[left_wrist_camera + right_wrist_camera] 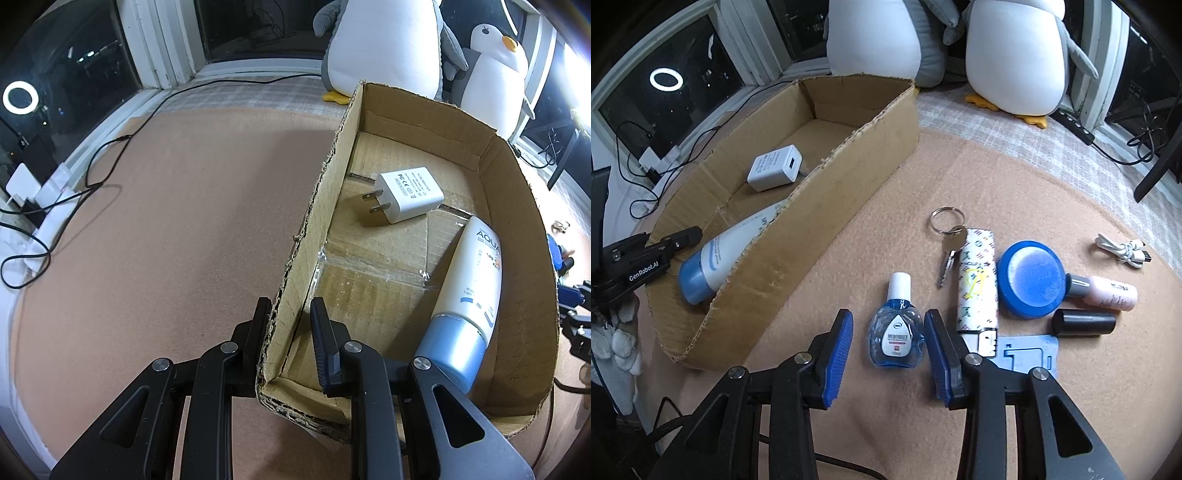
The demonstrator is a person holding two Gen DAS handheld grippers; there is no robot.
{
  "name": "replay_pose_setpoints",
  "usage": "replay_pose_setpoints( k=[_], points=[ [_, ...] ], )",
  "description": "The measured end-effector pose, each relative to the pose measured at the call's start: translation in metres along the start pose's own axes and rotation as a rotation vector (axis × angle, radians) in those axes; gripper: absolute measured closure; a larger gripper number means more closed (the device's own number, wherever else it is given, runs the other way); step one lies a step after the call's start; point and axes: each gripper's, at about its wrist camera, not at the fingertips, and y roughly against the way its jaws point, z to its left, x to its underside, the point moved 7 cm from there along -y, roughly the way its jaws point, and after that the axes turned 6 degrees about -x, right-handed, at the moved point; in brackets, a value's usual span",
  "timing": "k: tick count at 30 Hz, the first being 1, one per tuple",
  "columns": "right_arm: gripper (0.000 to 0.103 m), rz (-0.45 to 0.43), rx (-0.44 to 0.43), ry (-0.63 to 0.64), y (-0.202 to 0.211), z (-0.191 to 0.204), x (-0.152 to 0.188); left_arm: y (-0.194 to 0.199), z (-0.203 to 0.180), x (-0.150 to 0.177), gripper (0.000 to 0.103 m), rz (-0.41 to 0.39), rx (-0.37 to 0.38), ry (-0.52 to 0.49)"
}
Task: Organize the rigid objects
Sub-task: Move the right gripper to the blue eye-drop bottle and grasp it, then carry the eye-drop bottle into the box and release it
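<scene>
My left gripper (290, 325) is shut on the left wall of the cardboard box (325, 184), one finger outside and one inside. In the box lie a white charger (406, 194) and a white tube with a blue cap (469, 295). In the right wrist view, my right gripper (888, 314) stands open around a small blue eye-drop bottle (897, 332) lying on the tan mat. A gap shows at the left pad, while the right pad is close to the bottle. The box (812, 229), charger (774, 168), tube (716, 258) and left gripper (690, 236) show at left.
To the right of the bottle lie keys on a ring (947, 243), a patterned white lighter (977, 280), a round blue case (1032, 282), a pink bottle (1108, 291), a black cylinder (1084, 323), a white cable (1123, 251) and a flat blue piece (1027, 350). Plush penguins (1015, 55) stand behind.
</scene>
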Motion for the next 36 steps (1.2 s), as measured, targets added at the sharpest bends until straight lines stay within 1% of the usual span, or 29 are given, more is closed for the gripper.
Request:
replay_pose_setpoints(
  k=[4, 10, 14, 19, 26, 32, 36],
  points=[
    [0.071, 0.015, 0.017, 0.007, -0.006, 0.004, 0.002, 0.001, -0.001, 0.0, 0.083, 0.0, 0.002, 0.0],
    [0.073, 0.023, 0.07, 0.052, -0.007, 0.009, 0.005, 0.001, -0.001, 0.0, 0.083, 0.0, 0.003, 0.0],
    [0.073, 0.015, 0.084, 0.052, -0.005, 0.01, 0.008, 0.001, -0.002, 0.0, 0.083, 0.0, 0.004, 0.002],
    [0.073, -0.01, 0.075, 0.025, 0.004, 0.011, 0.011, 0.001, -0.003, 0.0, 0.083, 0.002, 0.008, 0.005],
    [0.073, -0.079, 0.053, -0.009, 0.034, 0.016, 0.007, 0.001, -0.003, 0.0, 0.083, 0.001, 0.009, 0.006],
    [0.073, -0.146, 0.018, 0.005, 0.058, 0.038, -0.015, 0.002, -0.004, -0.001, 0.083, 0.001, 0.012, 0.008],
    [0.073, -0.172, -0.016, 0.028, 0.064, 0.058, -0.03, 0.002, -0.004, -0.001, 0.083, 0.001, 0.013, 0.008]
  ],
)
